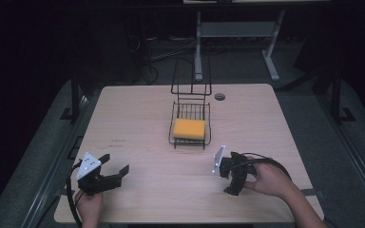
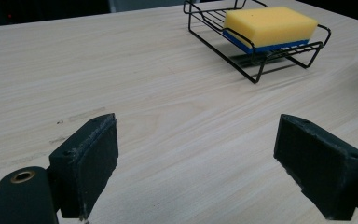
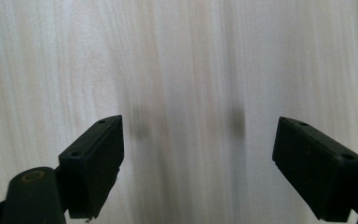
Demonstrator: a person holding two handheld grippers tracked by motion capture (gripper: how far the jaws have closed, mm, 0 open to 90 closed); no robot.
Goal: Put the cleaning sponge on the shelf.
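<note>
We count one yellow sponge in one black wire rack at table centre, 12 o'clock. Two grippers: left gripper at 7 o'clock, right gripper at 5, both near the front edge, jaws spread, nothing between. Bare wood lies open around them.

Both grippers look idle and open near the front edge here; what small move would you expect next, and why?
Probably the left gripper eases forward toward the sponge in the wire rack. Its open fingers already face it across bare table, while the right gripper, also open, points down at wood.
</note>
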